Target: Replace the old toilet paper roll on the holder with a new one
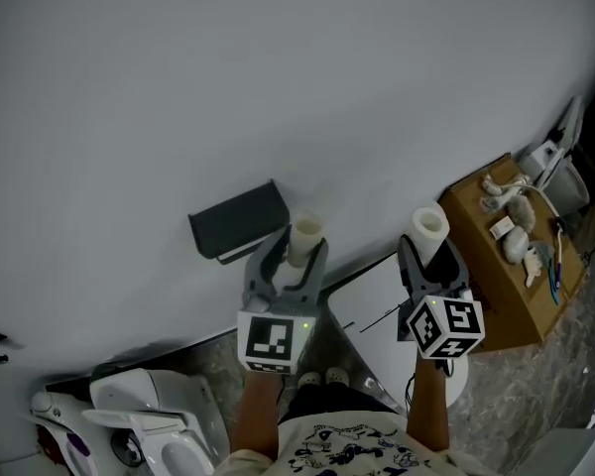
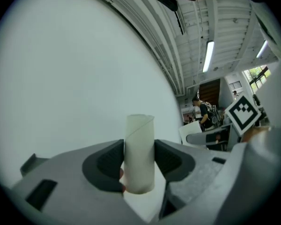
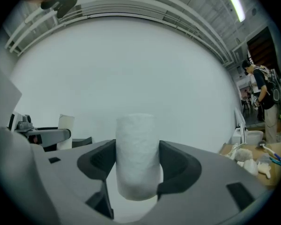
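Observation:
My left gripper (image 1: 299,256) (image 2: 139,165) is shut on a bare cardboard tube (image 1: 305,238) (image 2: 140,153), the old empty roll, which stands upright between the jaws. To its left a dark box-shaped holder (image 1: 240,220) juts from the white wall; the tube sits just right of it. My right gripper (image 1: 431,254) (image 3: 137,165) is shut on a full white toilet paper roll (image 1: 428,232) (image 3: 137,154), also upright. In the right gripper view the left gripper's tube (image 3: 66,131) shows at the far left.
A white wall (image 1: 278,87) fills most of the head view. A brown cabinet (image 1: 511,266) at right carries small clutter. A white toilet (image 1: 144,424) sits at lower left. A white panel (image 1: 372,310) leans by the wall below the grippers.

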The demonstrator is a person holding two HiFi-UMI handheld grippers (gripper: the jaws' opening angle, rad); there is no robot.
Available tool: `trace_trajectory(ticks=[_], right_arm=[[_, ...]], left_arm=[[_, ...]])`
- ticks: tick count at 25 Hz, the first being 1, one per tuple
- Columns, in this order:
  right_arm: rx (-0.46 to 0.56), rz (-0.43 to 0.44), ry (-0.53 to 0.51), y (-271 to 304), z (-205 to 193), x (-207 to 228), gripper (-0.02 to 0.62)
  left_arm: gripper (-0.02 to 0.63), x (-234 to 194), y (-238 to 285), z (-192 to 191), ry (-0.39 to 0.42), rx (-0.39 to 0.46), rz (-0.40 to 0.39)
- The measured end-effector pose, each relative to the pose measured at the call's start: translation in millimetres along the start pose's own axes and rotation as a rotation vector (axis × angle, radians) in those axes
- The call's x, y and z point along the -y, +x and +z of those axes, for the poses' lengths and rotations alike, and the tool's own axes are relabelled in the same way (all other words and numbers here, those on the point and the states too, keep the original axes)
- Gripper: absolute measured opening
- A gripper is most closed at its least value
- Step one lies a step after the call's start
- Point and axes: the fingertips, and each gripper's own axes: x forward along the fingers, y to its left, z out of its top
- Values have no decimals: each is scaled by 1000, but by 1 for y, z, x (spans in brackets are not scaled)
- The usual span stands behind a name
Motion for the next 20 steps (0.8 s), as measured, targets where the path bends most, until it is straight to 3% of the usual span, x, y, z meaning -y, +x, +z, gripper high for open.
trace_trajectory(ticks=[6,13,20], right_arm=[[-4,65,19,6,-4,-30,293],[-16,124,19,11,-10,-60,293],[-42,172,-38,18,-17,-83,293]], left_arm=[[202,-35,-38,6,-144,76,79],[202,-79,-73,3,-189,89,231],[202,-101,-93,4,-184,85,298]])
